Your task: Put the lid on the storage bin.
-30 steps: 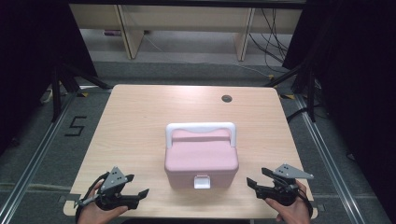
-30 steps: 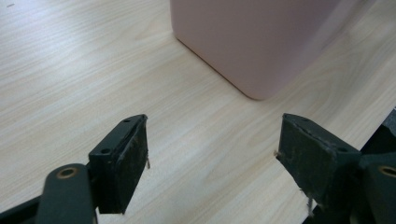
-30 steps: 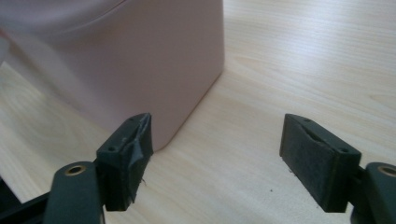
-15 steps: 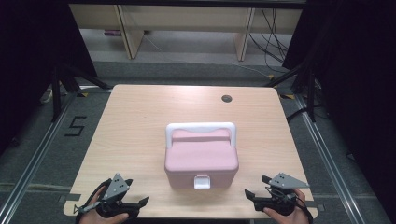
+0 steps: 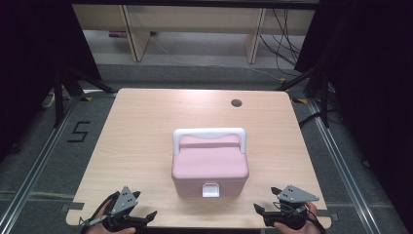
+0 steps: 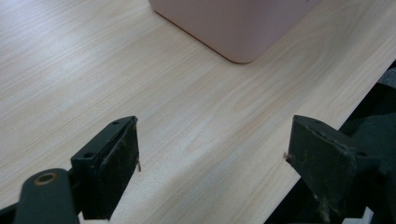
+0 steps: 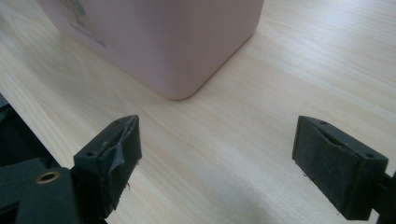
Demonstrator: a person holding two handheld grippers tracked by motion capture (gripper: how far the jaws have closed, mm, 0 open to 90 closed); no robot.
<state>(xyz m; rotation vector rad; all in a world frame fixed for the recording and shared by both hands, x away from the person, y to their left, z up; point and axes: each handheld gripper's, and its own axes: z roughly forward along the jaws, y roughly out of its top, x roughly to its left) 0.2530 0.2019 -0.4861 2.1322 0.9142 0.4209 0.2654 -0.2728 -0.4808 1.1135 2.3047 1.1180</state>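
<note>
Pink box (image 5: 210,168) sits mid-counter (image 5: 146,126), latch facing me, while I've drawn my left gripper (image 5: 139,219) and right gripper (image 5: 265,214) back to the near edge, fingers wide and empty, so nothing's been grasped yet.

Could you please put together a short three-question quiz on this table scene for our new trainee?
1. True or false: the white latch on the pink plastic box faces the person's edge of the light wooden table.
2. How do the jaws of the left gripper and the right gripper stand?
A. both open, holding nothing
B. both shut on the box
C. left shut, right open
3. Fill in: the white carrying handle lies folded toward the ___ side of the box's lid.

Key
1. True.
2. A: both gripper views show wide gaps above bare table, apart from the box.
3. Far.
</note>
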